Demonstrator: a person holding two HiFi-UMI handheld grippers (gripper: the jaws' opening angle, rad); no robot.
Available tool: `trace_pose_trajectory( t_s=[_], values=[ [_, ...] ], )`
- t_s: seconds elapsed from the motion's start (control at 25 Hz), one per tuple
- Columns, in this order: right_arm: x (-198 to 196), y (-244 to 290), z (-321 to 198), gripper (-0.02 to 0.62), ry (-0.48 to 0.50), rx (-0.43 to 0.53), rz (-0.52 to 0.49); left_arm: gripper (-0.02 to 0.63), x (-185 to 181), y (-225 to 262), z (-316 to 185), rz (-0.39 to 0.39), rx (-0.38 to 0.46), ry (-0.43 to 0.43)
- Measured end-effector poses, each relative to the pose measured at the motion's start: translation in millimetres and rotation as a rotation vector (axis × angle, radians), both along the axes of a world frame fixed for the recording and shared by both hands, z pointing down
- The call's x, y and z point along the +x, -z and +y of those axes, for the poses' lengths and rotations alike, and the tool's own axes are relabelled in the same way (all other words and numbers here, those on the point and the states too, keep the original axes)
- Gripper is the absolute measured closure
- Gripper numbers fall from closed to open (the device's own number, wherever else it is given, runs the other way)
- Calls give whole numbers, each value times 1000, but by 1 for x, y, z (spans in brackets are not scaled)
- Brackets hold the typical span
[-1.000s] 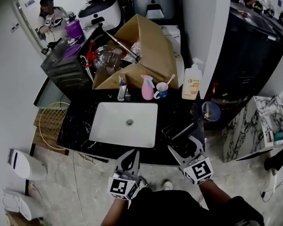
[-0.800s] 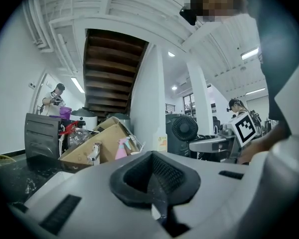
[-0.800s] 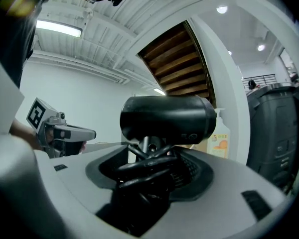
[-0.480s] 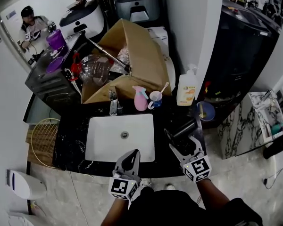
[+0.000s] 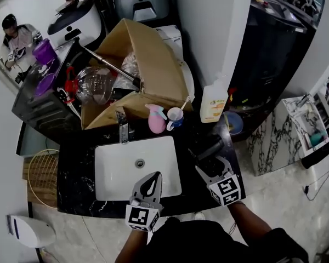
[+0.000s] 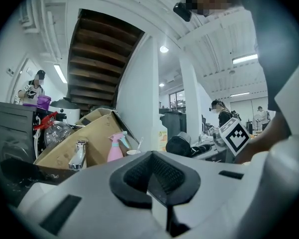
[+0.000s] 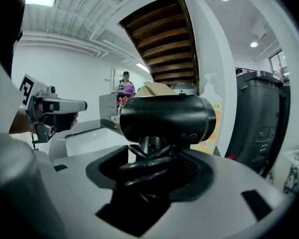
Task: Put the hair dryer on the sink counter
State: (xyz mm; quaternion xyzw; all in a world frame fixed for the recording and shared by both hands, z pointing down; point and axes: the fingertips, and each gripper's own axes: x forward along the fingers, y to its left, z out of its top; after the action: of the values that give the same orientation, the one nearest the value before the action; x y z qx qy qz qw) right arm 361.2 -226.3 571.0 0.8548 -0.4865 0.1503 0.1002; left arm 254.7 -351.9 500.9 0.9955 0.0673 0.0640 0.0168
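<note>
The black hair dryer [image 5: 207, 148] is over the black sink counter [image 5: 77, 169], just right of the white basin [image 5: 115, 174]. My right gripper [image 5: 210, 162] is shut on it. In the right gripper view the barrel of the hair dryer [image 7: 167, 117] lies crosswise above the jaws, and its coiled cord [image 7: 148, 164] fills the space between them. I cannot tell whether the dryer touches the counter. My left gripper [image 5: 152, 181] hangs over the basin's front edge, shut and empty [image 6: 157, 176]. From the left gripper view the hair dryer [image 6: 179, 146] shows to the right.
A faucet [image 5: 122, 129], a pink spray bottle [image 5: 155, 119], a cup with a toothbrush [image 5: 174, 118] and a soap bottle [image 5: 213, 104] line the back of the counter. Behind them stands an open cardboard box [image 5: 151, 64]. A blue bowl [image 5: 233, 123] sits at the right end.
Both grippers have moved forward over the counter. The right one carried the hair dryer in beside the basin, and the left one now reaches over the basin's front edge.
</note>
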Motion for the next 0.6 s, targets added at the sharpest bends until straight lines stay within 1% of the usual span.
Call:
trace_pose_trajectory(
  t_s=[0.12,0.36,0.44,0.6],
  values=[
    [8,-18,-3,337,-17,-66,-44,611,9,-8,-2,-12,-17,-24],
    [16,-54,-7,337,-42,-183,-137,609,18,-7,0,7,-40,-83],
    [18,-65,-6,337,-49,-220,-167,609,20,-9,-1,9,-43,-90],
    [19,-85,-6,337,-56,-290,-219,610,21,-15,-9,-13,-54,-89]
  ],
)
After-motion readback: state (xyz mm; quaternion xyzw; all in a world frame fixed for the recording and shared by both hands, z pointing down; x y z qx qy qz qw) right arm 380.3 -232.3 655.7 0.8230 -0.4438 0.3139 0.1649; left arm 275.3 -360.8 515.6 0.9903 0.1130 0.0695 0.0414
